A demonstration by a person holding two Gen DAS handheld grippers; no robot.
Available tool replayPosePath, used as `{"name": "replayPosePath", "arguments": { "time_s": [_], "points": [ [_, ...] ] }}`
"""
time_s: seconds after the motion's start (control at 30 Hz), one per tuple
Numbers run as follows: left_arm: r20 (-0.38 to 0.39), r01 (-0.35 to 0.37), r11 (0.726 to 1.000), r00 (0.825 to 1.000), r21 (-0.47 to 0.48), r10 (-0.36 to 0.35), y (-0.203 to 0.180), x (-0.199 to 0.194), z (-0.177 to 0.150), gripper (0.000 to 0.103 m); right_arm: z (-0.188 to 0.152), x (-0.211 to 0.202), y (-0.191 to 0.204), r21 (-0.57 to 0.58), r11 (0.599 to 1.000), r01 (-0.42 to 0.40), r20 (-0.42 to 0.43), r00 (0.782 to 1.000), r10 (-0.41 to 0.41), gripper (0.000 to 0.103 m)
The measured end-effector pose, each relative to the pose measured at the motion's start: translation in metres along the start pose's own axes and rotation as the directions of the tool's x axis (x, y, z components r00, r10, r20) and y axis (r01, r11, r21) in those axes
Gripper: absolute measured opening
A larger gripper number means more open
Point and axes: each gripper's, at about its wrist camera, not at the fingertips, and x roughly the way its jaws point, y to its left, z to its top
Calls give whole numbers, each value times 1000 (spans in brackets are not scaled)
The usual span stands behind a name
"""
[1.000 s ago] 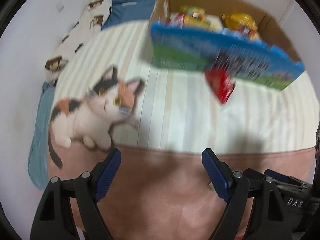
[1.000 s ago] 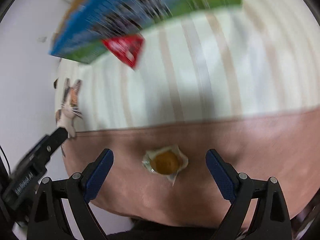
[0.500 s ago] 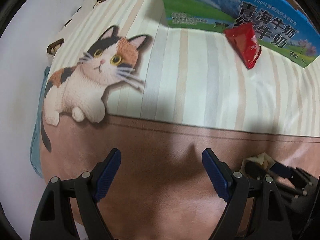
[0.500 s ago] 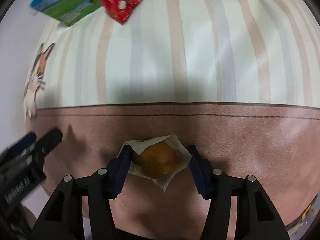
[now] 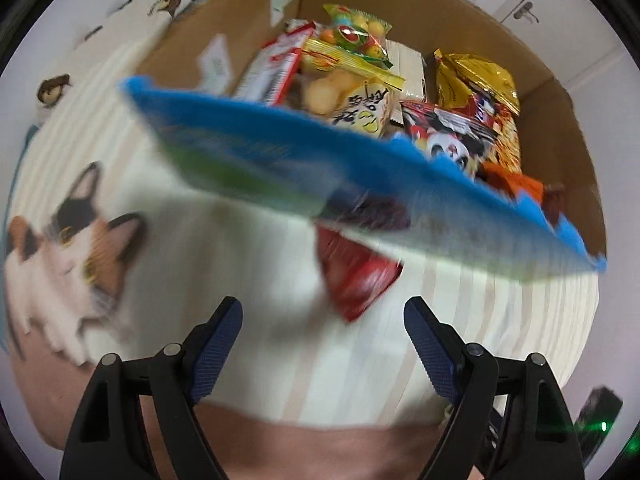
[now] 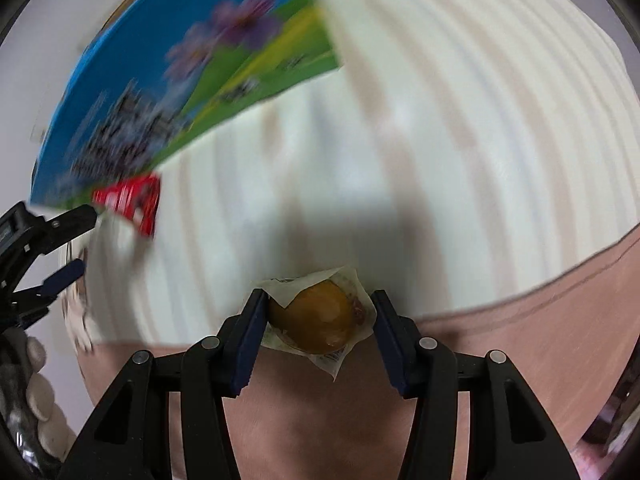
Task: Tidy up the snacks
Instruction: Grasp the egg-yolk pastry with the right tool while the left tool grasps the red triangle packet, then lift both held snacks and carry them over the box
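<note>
My right gripper (image 6: 319, 304) is shut on a round brown pastry in a clear wrapper (image 6: 320, 320), held just above the bedspread. A cardboard box (image 5: 560, 128) with a blue and green printed flap (image 5: 280, 152) stands ahead, filled with several snack bags, among them a yellow bag (image 5: 476, 76). A red snack packet (image 5: 356, 272) lies on the striped sheet under the flap, just beyond my left gripper (image 5: 323, 306), which is open with nothing between its fingers. In the right wrist view the red packet (image 6: 132, 200) and the left gripper (image 6: 84, 242) appear at the far left.
The bedspread is cream-striped (image 6: 440, 120) with a pink band (image 6: 520, 340) nearest me and a printed calico cat (image 5: 68, 248) on the left. A patterned pillow (image 5: 168, 0) lies beside the box. A person's fingers (image 6: 36, 360) show at the lower left.
The right gripper closed on the wrapped pastry and carried it from the pink band to the striped part. The left gripper swung toward the box, whose inside has come into view.
</note>
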Motion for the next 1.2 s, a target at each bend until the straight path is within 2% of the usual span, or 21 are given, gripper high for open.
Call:
{"name": "replayPosePath", "arguments": {
  "time_s": [0.07, 0.13, 0.17, 0.2, 0.3, 0.37, 0.5, 0.63, 0.7, 0.83, 0.93, 1.03, 1.2],
  "points": [
    [-16, -1, 1000, 1000, -14, 0, -6, 15, 11, 82, 9, -1, -6, 19, 1000, 9, 13, 1000, -9, 55],
    [-23, 6, 1000, 1000, -27, -6, -6, 25, 20, 67, 15, -4, -11, 24, 1000, 15, 19, 1000, -15, 55],
    [-26, 5, 1000, 1000, -26, -6, -6, 29, 23, 49, 24, 1, -14, 25, 1000, 18, 19, 1000, -19, 55],
    [-33, 9, 1000, 999, -22, -9, -8, 33, 24, 37, 30, -1, -17, 22, 1000, 22, 19, 1000, -22, 55],
    [-15, -10, 1000, 1000, 18, 10, -7, 29, 21, 37, 33, -4, -19, 12, 1000, 24, 13, 1000, -24, 55],
    [-24, -14, 998, 1000, 57, 15, -6, 23, 9, 36, 32, -2, -14, -1, 1000, 15, -6, 1000, -15, 55],
    [-58, -47, 984, 997, 174, 58, -12, 14, -39, 36, 30, 15, 7, -70, 997, -13, -85, 996, 7, 55],
    [-98, -86, 964, 989, 253, 114, -3, 16, -82, 36, 17, 22, 20, -143, 990, -6, -116, 993, -11, 55],
    [-90, -105, 958, 987, 266, 134, -1, 19, -92, 37, 15, 26, 26, -174, 985, 12, -115, 993, -32, 61],
    [-75, -111, 963, 988, 244, 133, 6, 26, -100, 40, 14, 31, 31, -169, 985, 20, -110, 993, -39, 65],
    [-61, -132, 960, 987, 245, 152, 2, 38, -97, 46, 10, 37, 36, -170, 985, 34, -100, 994, -51, 66],
    [-69, -156, 955, 981, 252, 179, 31, 53, -98, 46, -8, 45, 43, -191, 980, 61, -83, 993, -78, 66],
    [-30, -182, 944, 980, 275, 197, 27, 54, -111, 40, -27, 55, 62, -248, 961, 123, -36, 990, -136, 63]
  ]
}}
